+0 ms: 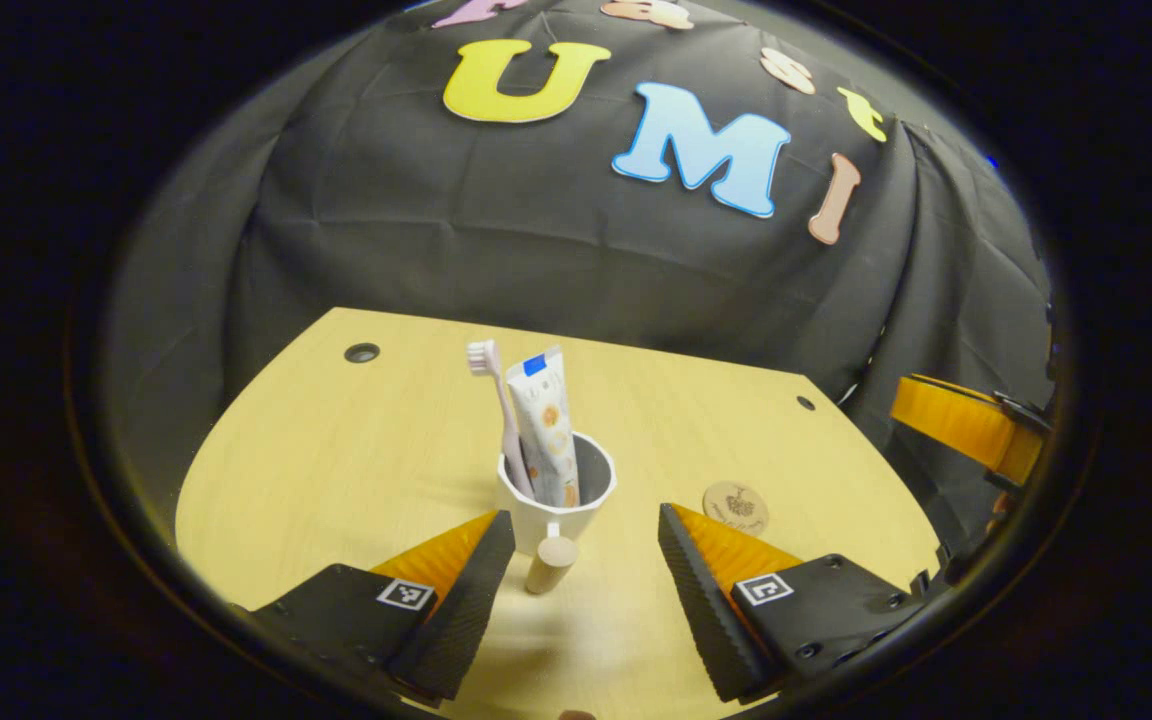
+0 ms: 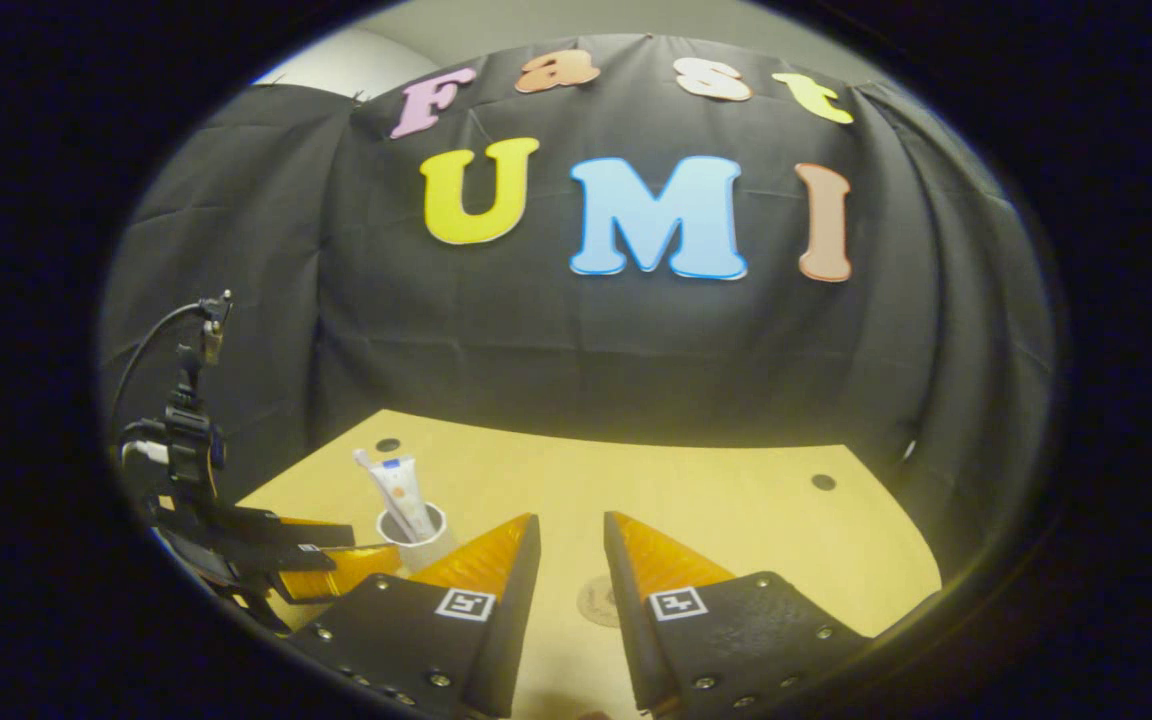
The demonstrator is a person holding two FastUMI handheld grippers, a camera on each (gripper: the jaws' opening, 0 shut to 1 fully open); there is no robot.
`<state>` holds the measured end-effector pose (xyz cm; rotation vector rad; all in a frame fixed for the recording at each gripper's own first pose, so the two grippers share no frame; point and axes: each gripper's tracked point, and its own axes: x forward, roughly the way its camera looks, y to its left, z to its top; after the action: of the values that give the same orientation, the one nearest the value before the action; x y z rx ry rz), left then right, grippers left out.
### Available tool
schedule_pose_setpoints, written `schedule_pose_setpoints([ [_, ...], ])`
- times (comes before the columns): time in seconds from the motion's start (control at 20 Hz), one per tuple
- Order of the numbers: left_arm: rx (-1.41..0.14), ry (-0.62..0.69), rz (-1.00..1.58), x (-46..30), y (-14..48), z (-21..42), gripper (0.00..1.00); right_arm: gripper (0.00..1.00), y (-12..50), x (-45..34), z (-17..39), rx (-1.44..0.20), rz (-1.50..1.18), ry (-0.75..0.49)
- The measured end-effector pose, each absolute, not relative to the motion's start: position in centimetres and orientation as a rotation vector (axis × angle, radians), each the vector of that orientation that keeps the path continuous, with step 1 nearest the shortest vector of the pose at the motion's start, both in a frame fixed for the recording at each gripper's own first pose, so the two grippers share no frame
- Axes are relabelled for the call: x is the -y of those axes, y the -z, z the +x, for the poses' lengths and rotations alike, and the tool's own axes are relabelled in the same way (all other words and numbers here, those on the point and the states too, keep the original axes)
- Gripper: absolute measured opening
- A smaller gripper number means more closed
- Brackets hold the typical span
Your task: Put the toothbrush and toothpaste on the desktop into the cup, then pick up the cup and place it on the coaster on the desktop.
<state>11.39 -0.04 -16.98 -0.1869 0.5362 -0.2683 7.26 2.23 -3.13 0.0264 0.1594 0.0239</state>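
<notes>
Two gripper fingers rise from the bottom of the left gripper view, the left gripper (image 1: 586,535) spread wide and released, holding nothing. Between its fingertips, just ahead, stands a white faceted cup (image 1: 558,505) with a short wooden peg handle (image 1: 550,565) pointing toward the camera. The cup stands upright on the pale wooden table (image 1: 336,460) and neither finger touches it. Inside it, a pink toothbrush with a white bristle head (image 1: 501,415) leans to the left, and a white toothpaste tube with a blue top and orange pattern (image 1: 546,425) stands beside it, both poking well above the rim. A round brown coaster (image 1: 735,508) lies flat on the table to the right of the cup, apart from it, just beyond the right-hand finger. Two small dark holes mark the table's far corners. At the right edge, part of the other gripper shows.

From the right gripper view, the right gripper (image 2: 572,535) sits low over the table (image 2: 716,510), its fingers a narrow gap apart and gripping nothing. Through that gap, the coaster (image 2: 598,602) is partly seen on the table. Farther left stands the cup (image 2: 418,540) with the toothpaste tube (image 2: 401,497) and toothbrush (image 2: 368,464) upright in it. The left gripper (image 2: 336,560) reaches in from the left beside the cup; contact cannot be judged here.
</notes>
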Motion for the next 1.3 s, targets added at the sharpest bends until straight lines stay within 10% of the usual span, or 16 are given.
schedule_pose_setpoints([
  [0.45, -0.666, 0.267, -0.152, 0.4, 19.3, 12.6, 0.94, 0.41, 3.7, 3.7, 3.3, -0.162, -0.007, 0.148],
  [0.9, -0.742, 0.248, -0.125, 0.4, 20.9, 12.7, 0.94, 0.42, 4.8, 2.2, 2.9, -0.210, 0.115, 0.058],
  [1.0, -0.753, 0.243, -0.127, 0.4, 21.3, 12.7, 0.94, 0.98, 5.1, 2.1, 3.5, -0.223, 0.140, 0.044],
  [1.3, -0.828, 0.221, -0.095, -0.2, 23.0, 12.9, 1.00, 0.99, 5.7, 1.9, 3.4, -0.249, 0.176, 0.038],
])
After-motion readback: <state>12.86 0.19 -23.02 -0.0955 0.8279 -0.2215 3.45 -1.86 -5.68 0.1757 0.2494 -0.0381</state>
